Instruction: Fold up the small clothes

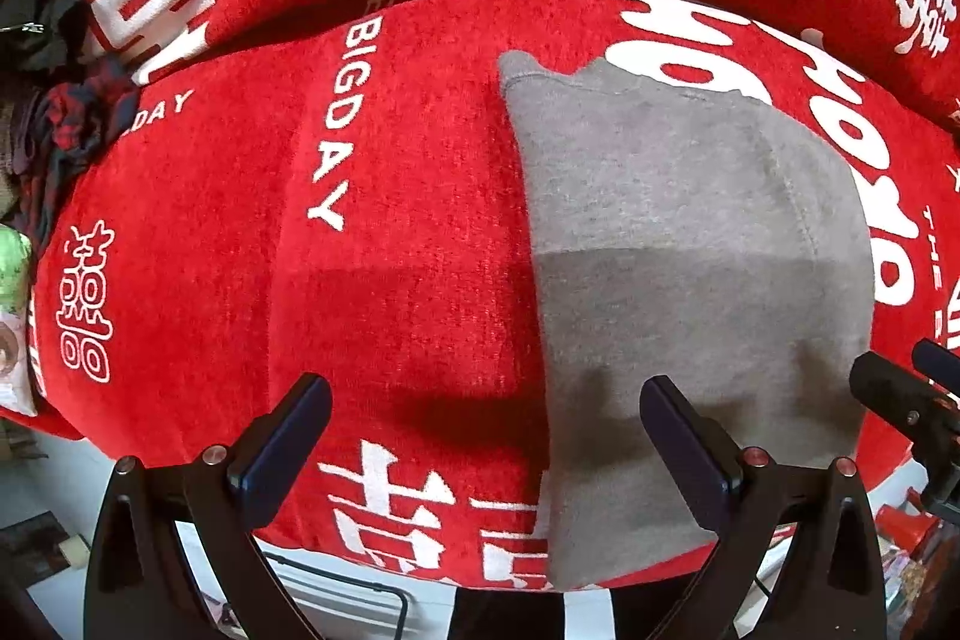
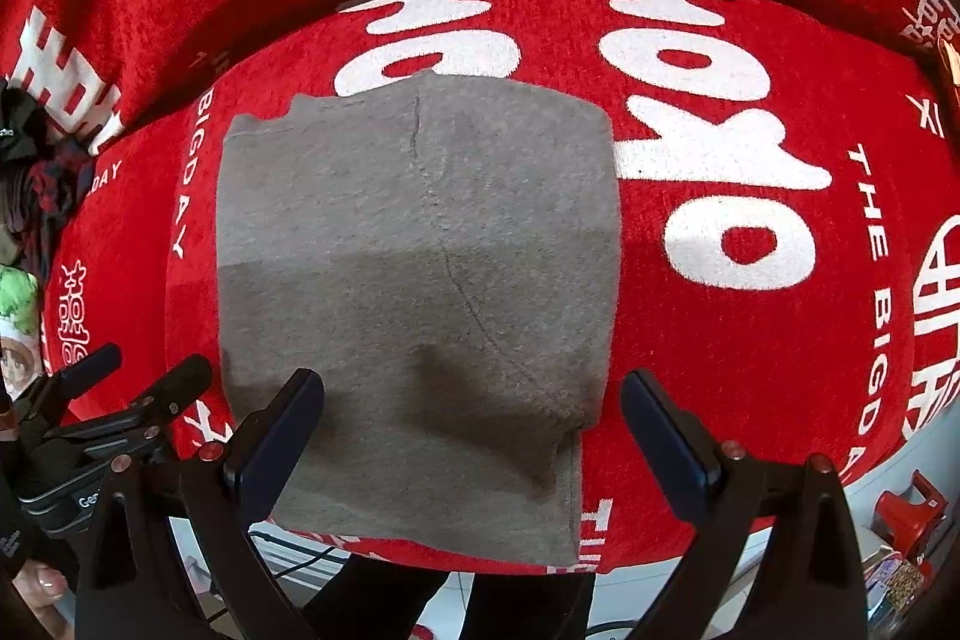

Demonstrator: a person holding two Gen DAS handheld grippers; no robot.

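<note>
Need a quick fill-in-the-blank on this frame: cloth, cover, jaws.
1. The folded cloth is ____ in colour.
2. It lies on a ____ cover with white lettering.
3. The jaws of both the left gripper and the right gripper are ____.
4. Neither gripper holds the ____.

Missing: grey; red; open; cloth

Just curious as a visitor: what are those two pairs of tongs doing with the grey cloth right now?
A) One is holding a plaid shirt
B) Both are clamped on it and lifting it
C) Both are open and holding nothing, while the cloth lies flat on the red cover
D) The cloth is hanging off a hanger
C: the left tongs and right tongs stand wide open, while the grey cloth lies flat on the red cover.
</note>
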